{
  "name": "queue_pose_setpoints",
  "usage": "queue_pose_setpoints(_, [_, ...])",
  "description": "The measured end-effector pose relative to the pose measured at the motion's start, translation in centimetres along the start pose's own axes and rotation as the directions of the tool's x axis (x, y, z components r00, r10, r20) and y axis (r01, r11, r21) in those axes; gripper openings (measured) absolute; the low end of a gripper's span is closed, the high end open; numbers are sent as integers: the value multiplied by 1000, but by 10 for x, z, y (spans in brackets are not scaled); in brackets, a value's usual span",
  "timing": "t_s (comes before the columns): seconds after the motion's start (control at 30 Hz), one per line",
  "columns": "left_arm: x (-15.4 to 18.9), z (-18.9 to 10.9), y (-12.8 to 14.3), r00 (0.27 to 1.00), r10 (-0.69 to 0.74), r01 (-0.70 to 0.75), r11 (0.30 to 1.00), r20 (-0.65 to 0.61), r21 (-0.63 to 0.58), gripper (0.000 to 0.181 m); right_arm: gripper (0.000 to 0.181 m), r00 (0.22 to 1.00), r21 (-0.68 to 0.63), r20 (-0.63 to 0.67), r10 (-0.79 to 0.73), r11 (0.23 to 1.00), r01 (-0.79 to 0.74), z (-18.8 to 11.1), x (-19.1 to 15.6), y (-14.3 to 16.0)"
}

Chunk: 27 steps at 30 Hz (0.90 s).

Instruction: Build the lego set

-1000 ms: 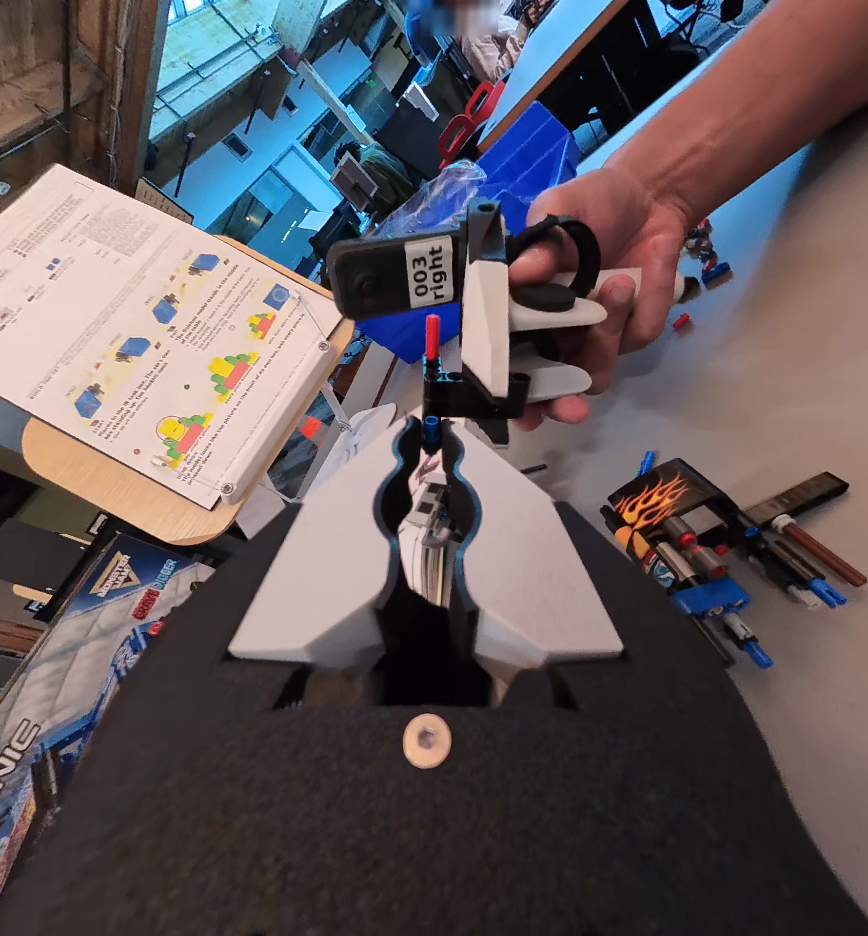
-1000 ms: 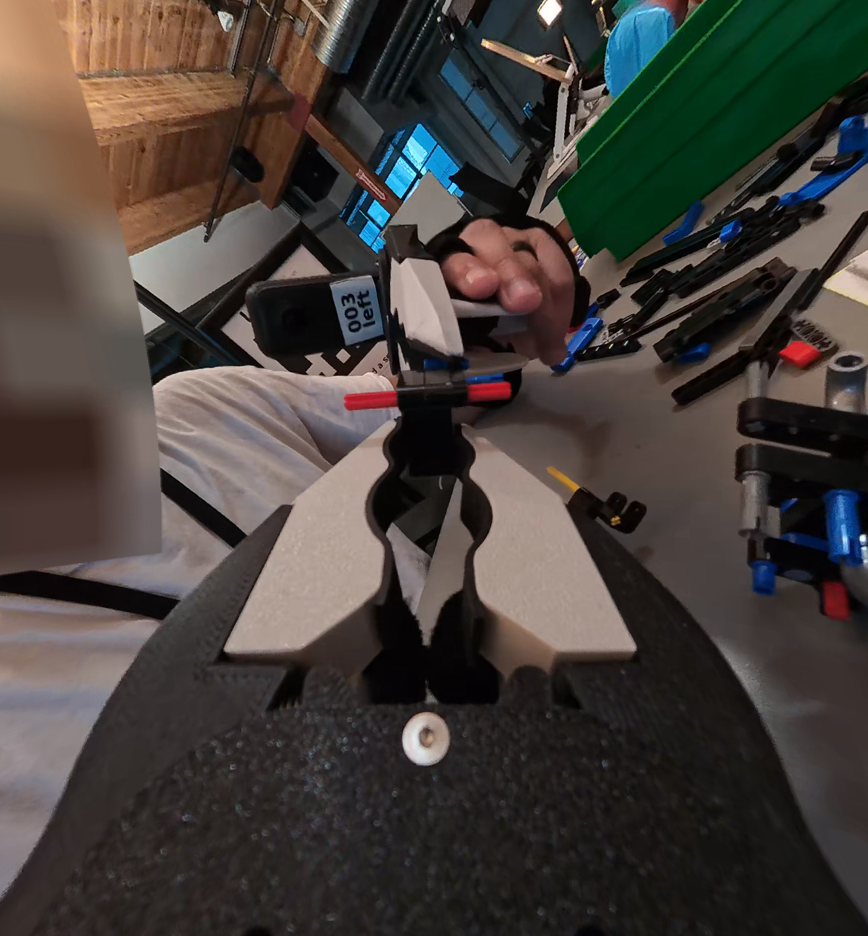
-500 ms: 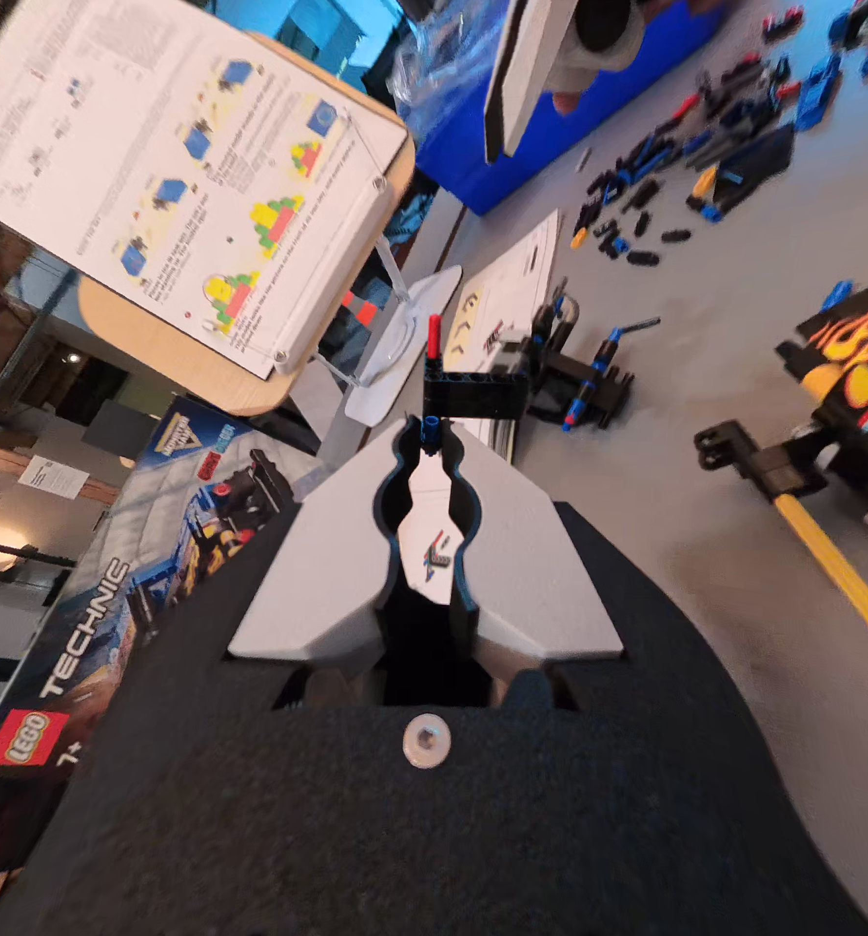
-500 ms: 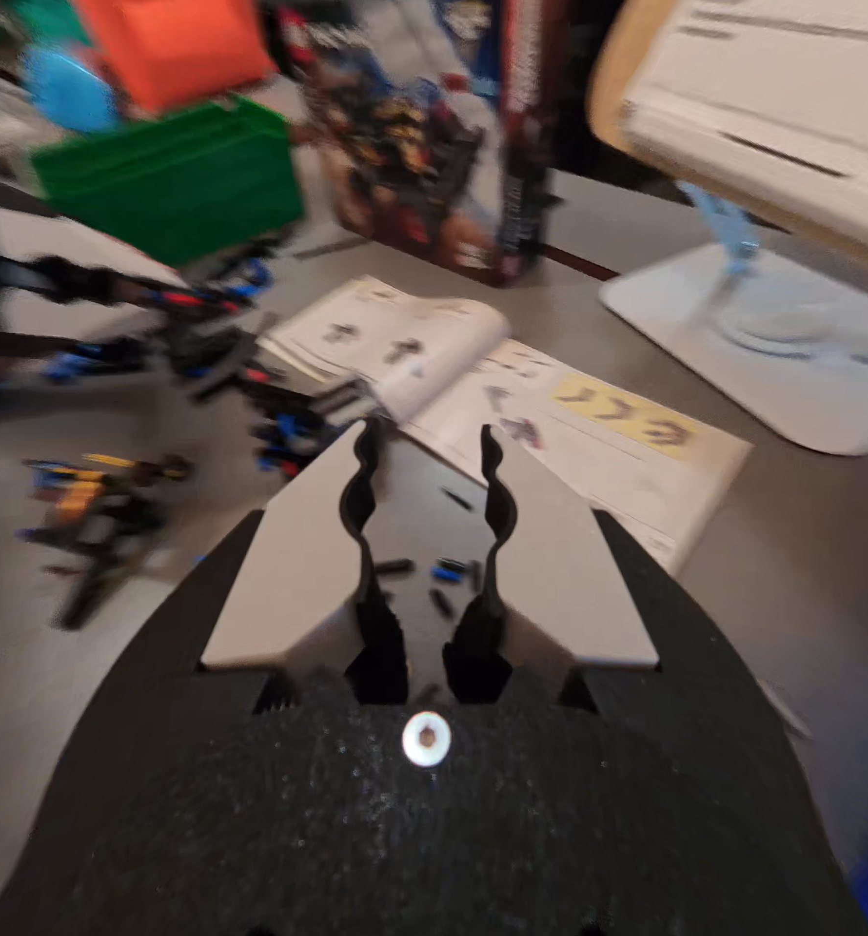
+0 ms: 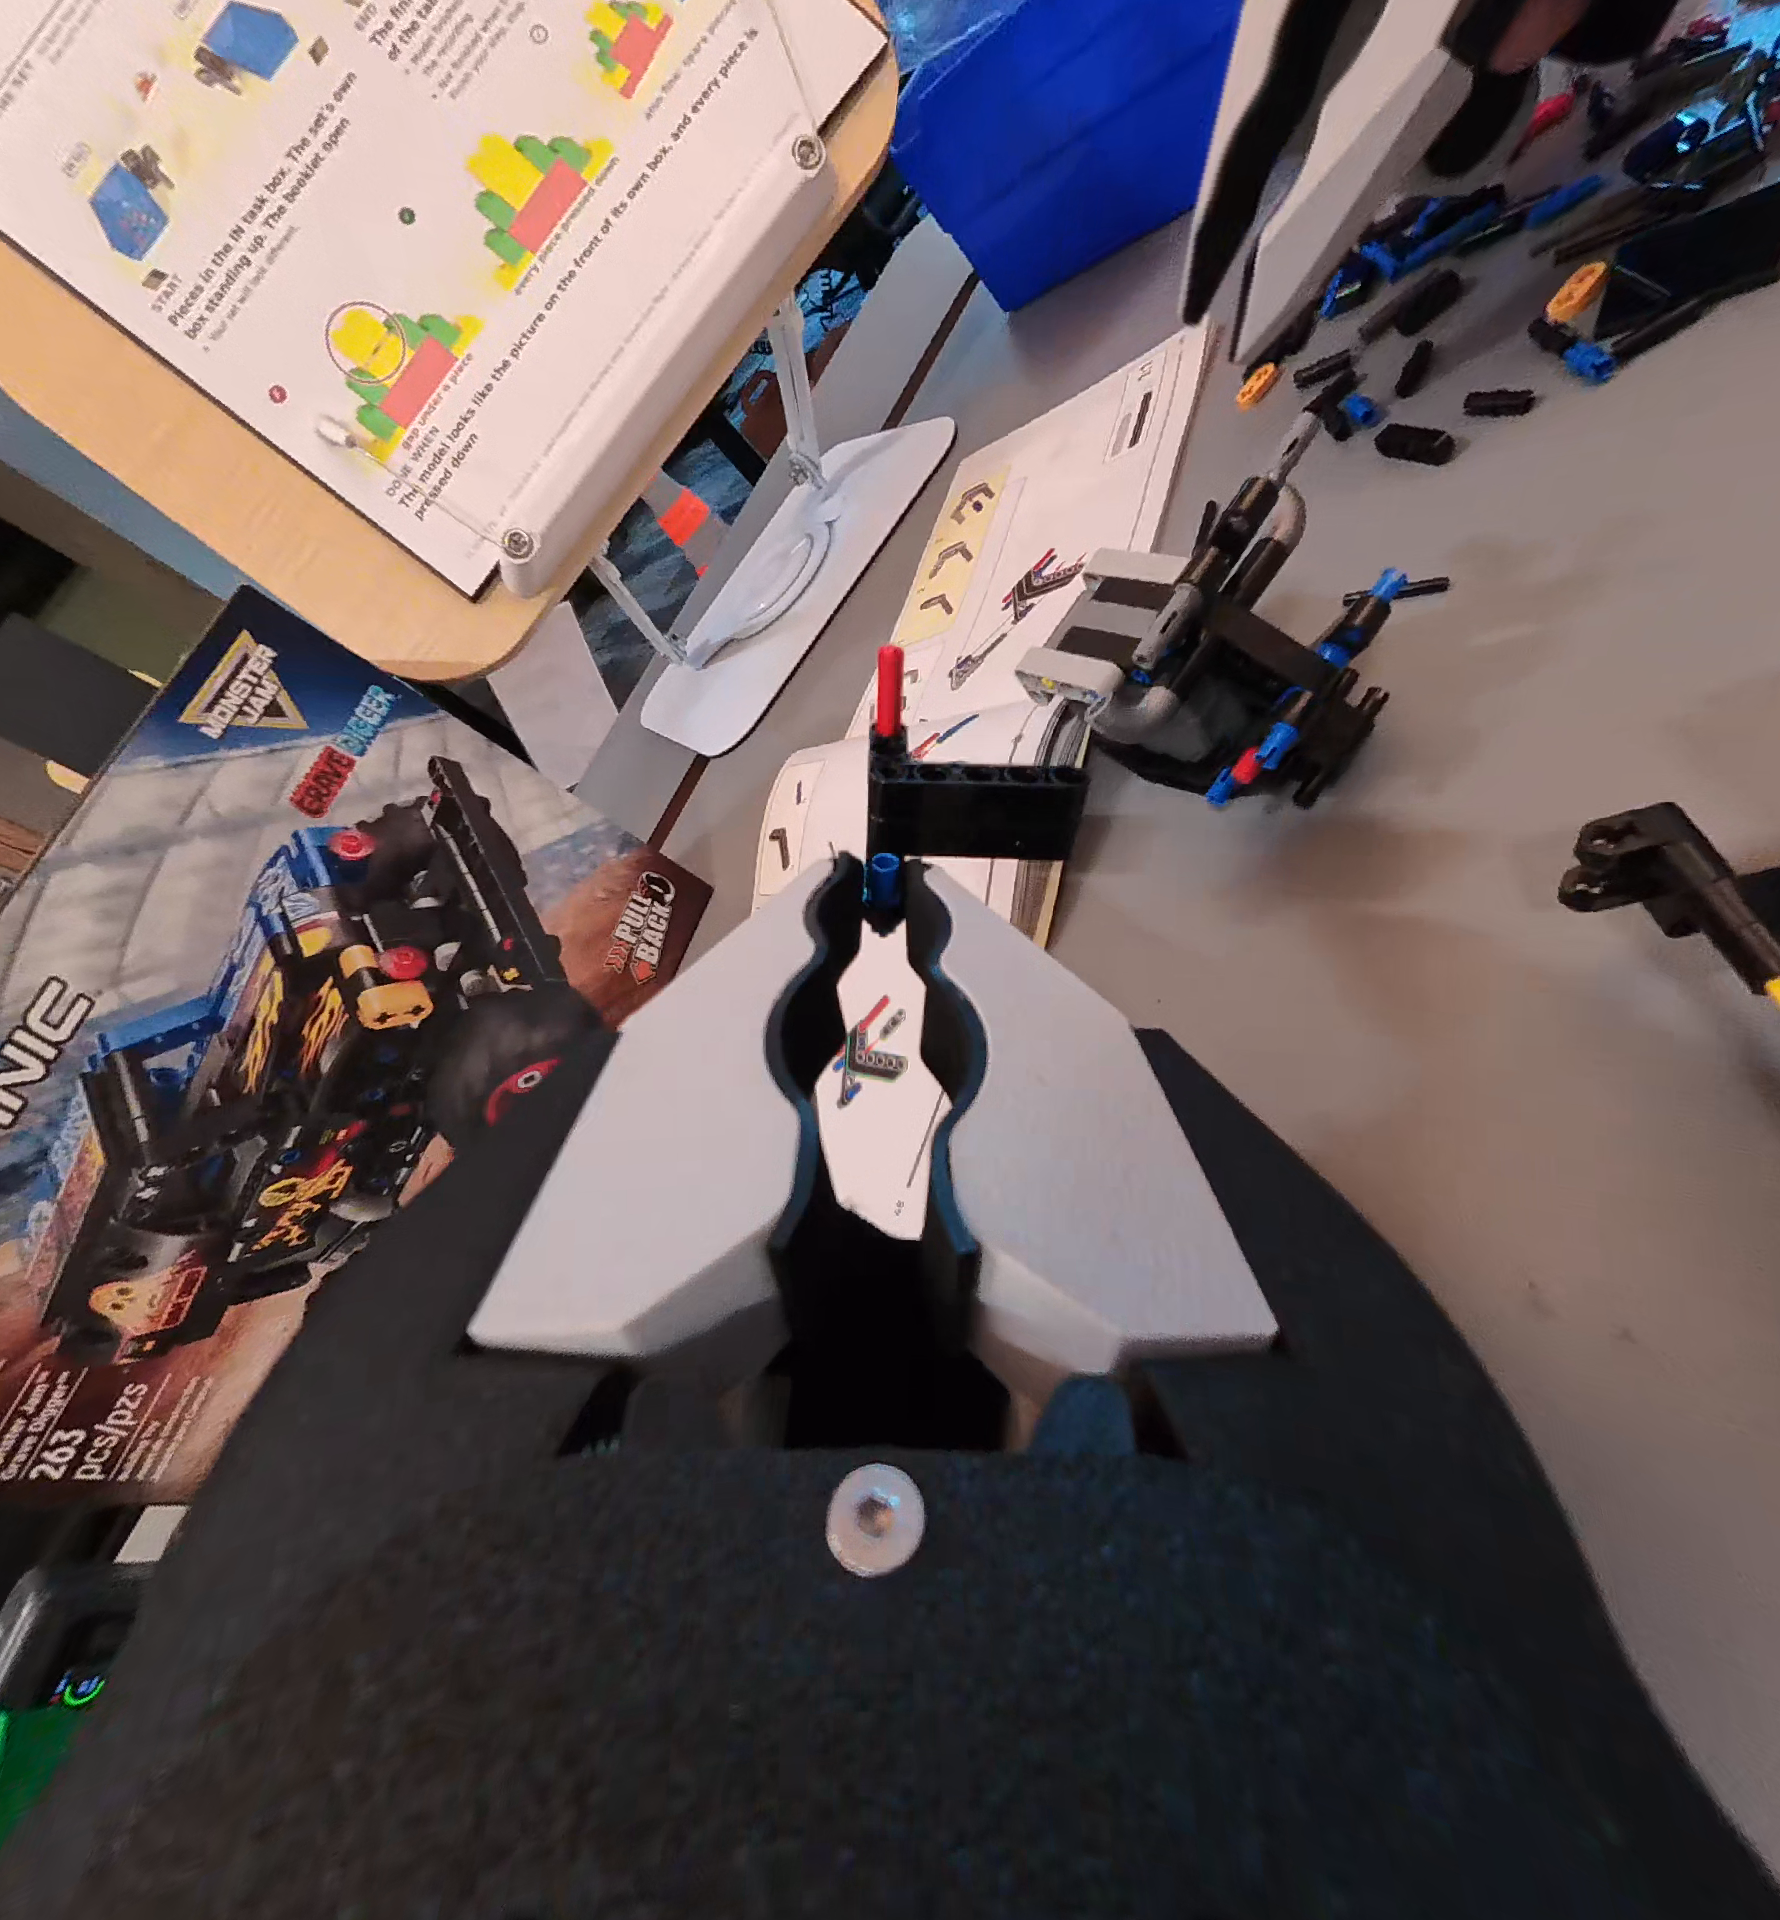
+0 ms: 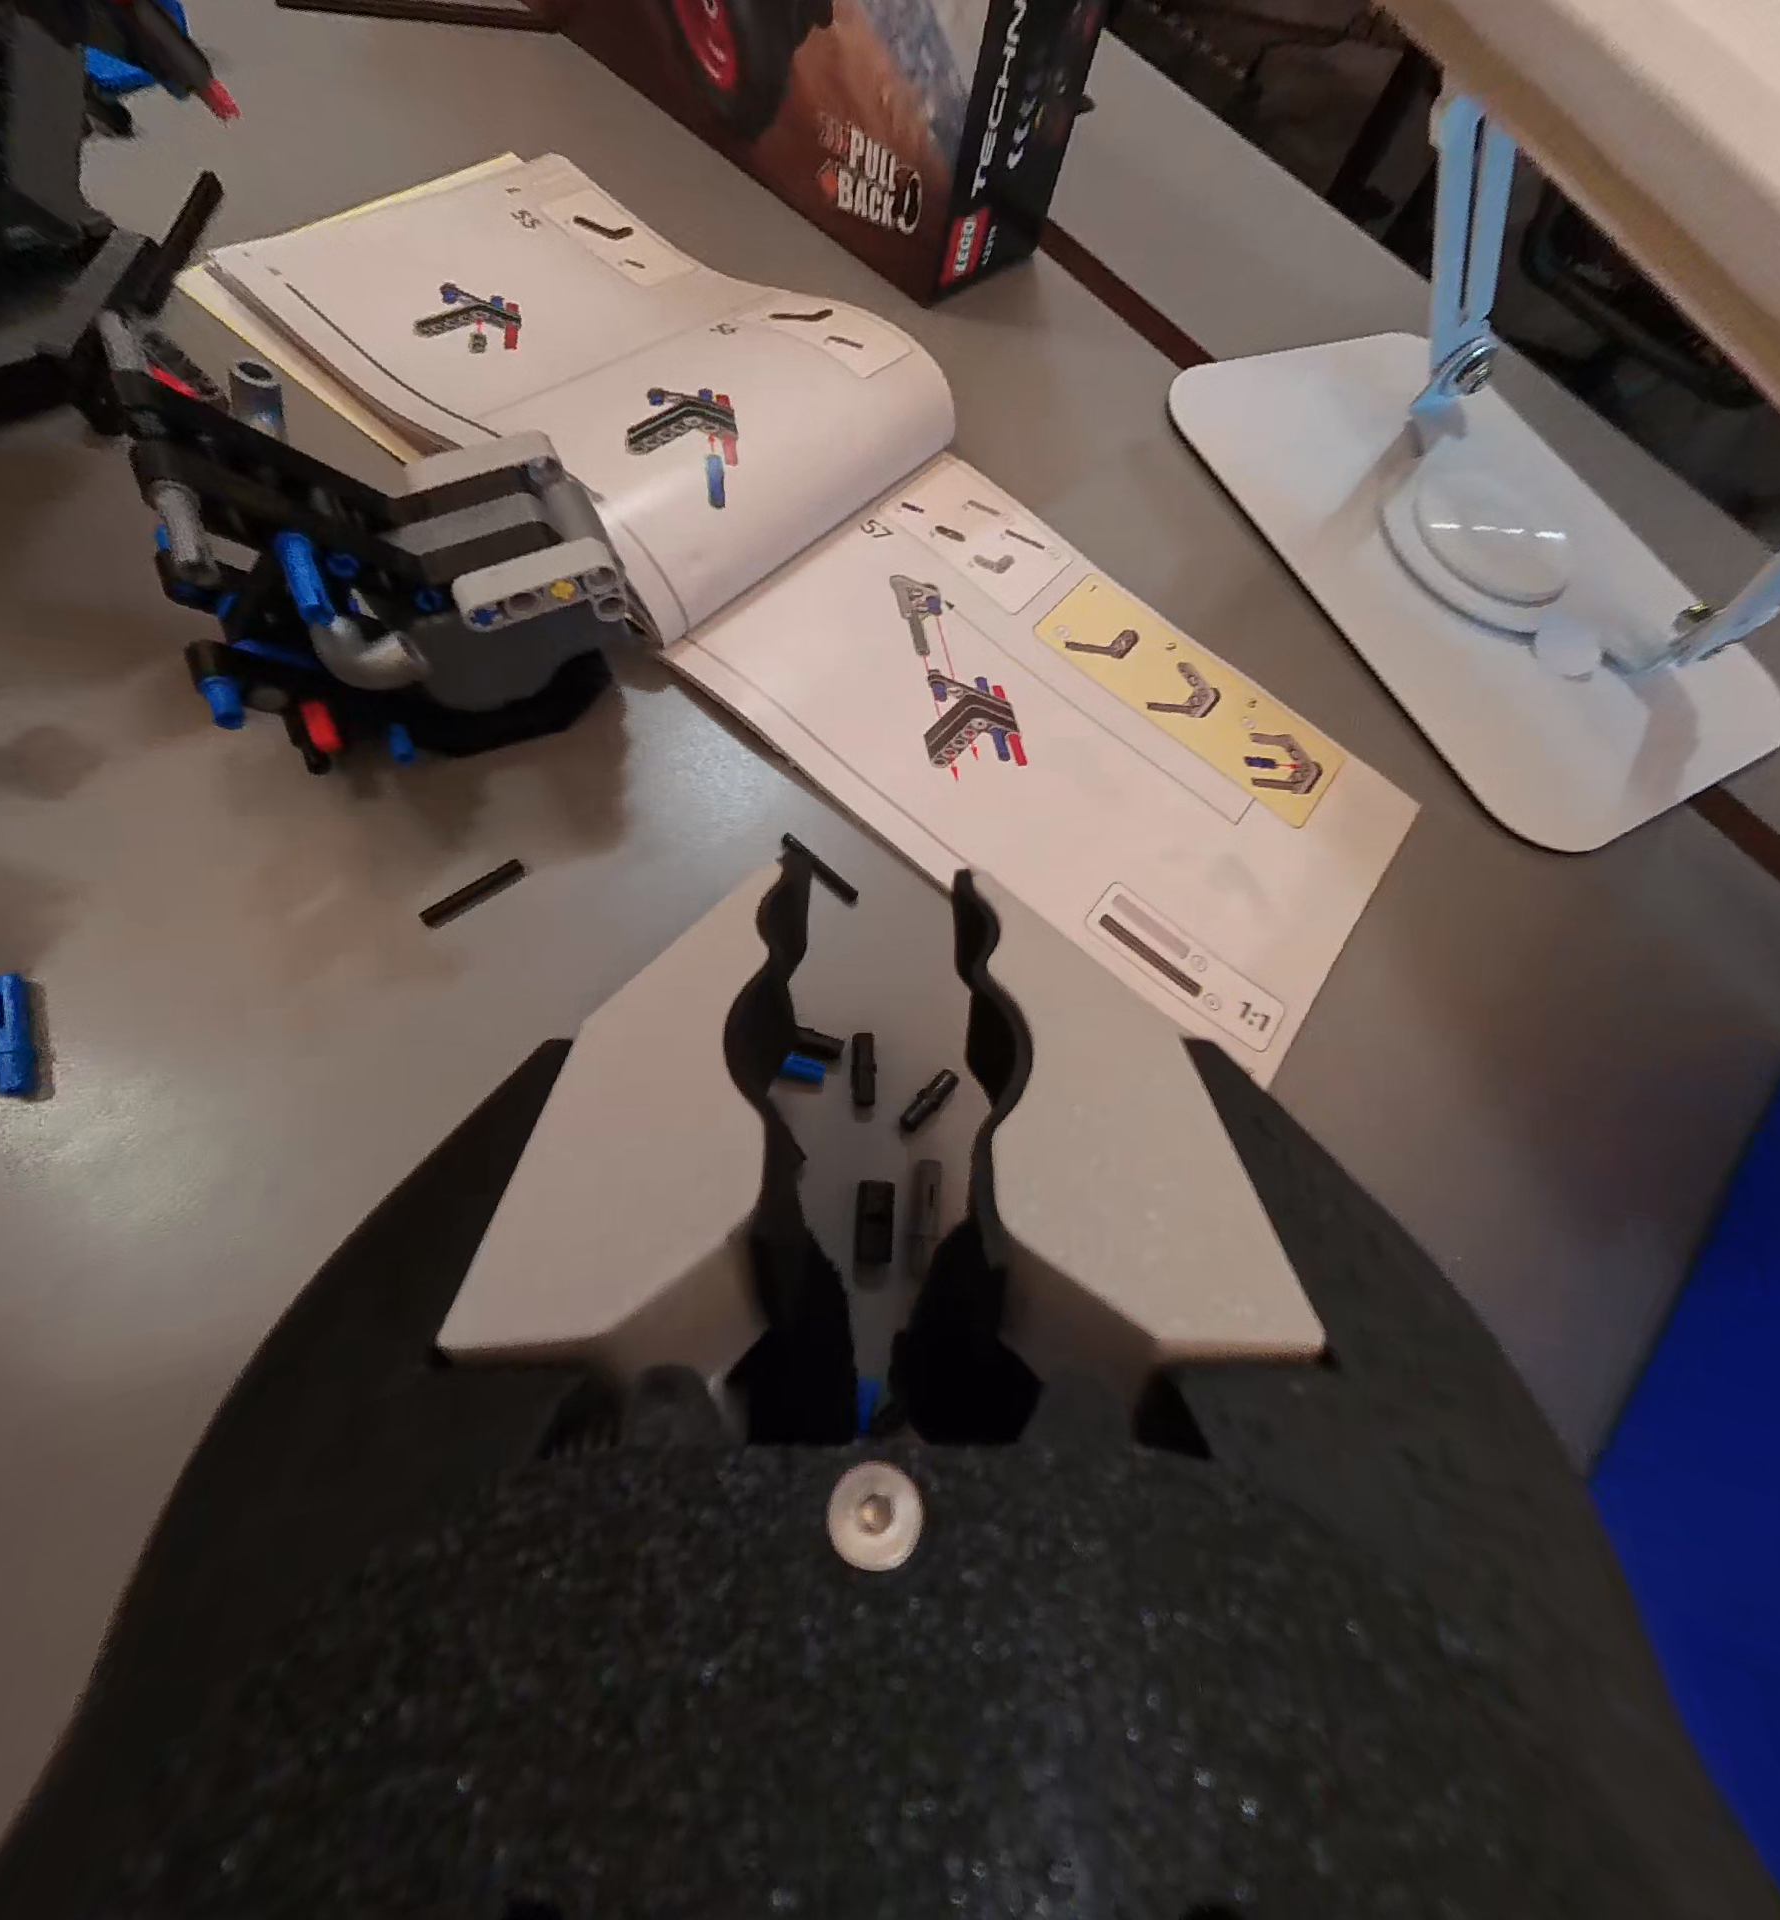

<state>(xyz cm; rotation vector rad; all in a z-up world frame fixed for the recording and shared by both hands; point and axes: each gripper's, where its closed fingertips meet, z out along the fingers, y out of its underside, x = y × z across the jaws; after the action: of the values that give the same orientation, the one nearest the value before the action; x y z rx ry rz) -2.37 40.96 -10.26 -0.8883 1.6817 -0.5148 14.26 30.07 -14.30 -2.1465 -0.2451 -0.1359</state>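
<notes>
My left gripper (image 5: pixel 881 883) is shut on the blue pin of a black L-shaped beam (image 5: pixel 974 802) with a red axle (image 5: pixel 888 688) sticking up from it, held above the open instruction booklet (image 5: pixel 1062 520). My right gripper (image 6: pixel 875 883) is open and empty, low over several small black, blue and grey pins (image 6: pixel 865 1065) on the grey table. It also shows at the top of the left wrist view (image 5: pixel 1281 187). A partly built black, grey and blue chassis (image 6: pixel 429 582) rests against the booklet (image 6: pixel 740 457); it also shows in the left wrist view (image 5: pixel 1218 665).
The set's box (image 5: pixel 242 1039) stands at the left, next to a white stand (image 6: pixel 1468 582) that holds an instruction board (image 5: pixel 366 229). A blue bin (image 5: pixel 1052 145) sits at the back. Loose parts (image 5: pixel 1437 416) lie far right. A black part with a yellow axle (image 5: pixel 1717 914) lies at right. Some 20 cm of space lies between my two pairs of fingers.
My right gripper has let go of the beam assembly, opened and swung down over the loose pins. My left gripper keeps the beam and has moved over the booklet.
</notes>
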Motion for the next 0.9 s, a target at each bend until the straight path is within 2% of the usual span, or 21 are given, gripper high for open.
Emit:
queue_pose_setpoints(0.17, [8, 6, 6, 1000, -18, 17, 1000, -25, -24, 6, 26, 1000, -5, 31, 2, 1000, -2, 6, -5, 4])
queue_pose_setpoints(0.37, [9, 9, 12, 994, -96, 94, 995, -61, -25, 6, 24, 987, 76, 148, 68, 994, -80, -3, -22, -13])
queue_pose_setpoints(0.7, [16, 9, 13, 978, -158, 154, 987, -136, -39, 6, 25, 962, 113, 273, 26, 992, -59, -10, -50, -24])
queue_pose_setpoints(0.9, [9, 6, 13, 982, -142, 134, 988, -121, -73, 6, 22, 948, 95, 316, -31, 996, 1, -13, -65, -24])
